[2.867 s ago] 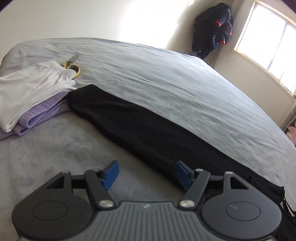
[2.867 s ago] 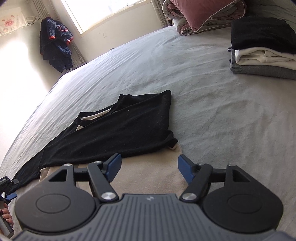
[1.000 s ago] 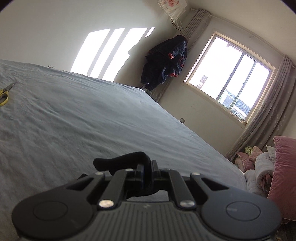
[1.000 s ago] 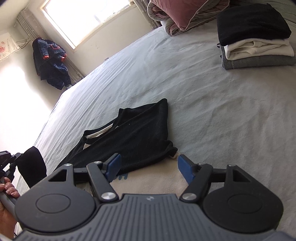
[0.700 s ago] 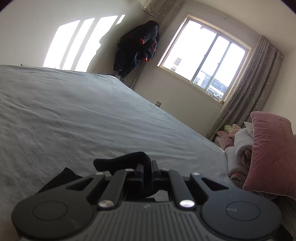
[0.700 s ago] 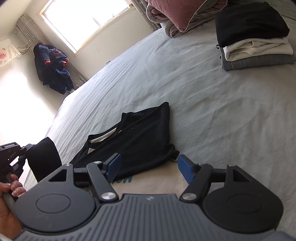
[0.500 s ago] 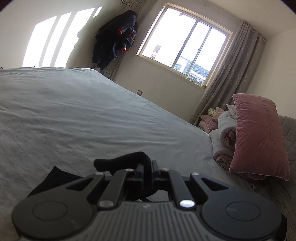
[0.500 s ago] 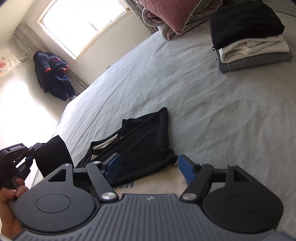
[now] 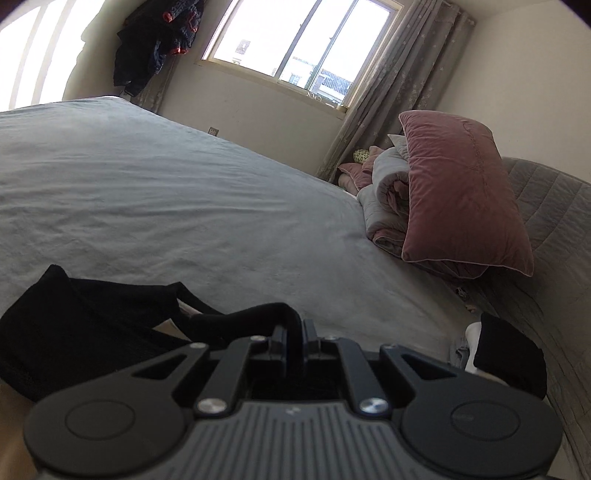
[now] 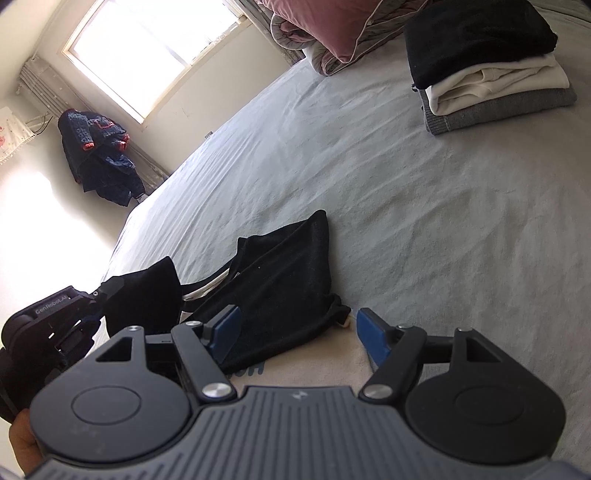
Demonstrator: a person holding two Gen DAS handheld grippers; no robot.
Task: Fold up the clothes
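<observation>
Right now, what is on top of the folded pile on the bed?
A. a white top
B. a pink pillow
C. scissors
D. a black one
D: the pile has a black garment on top, a cream one under it and a grey one at the bottom.

The left gripper [image 9: 293, 338] hides its fingertips under a pinched fold of the black garment [image 10: 284, 291]. The beige garment [image 10: 314, 363] lies mostly hidden beneath, its print unreadable.
</observation>
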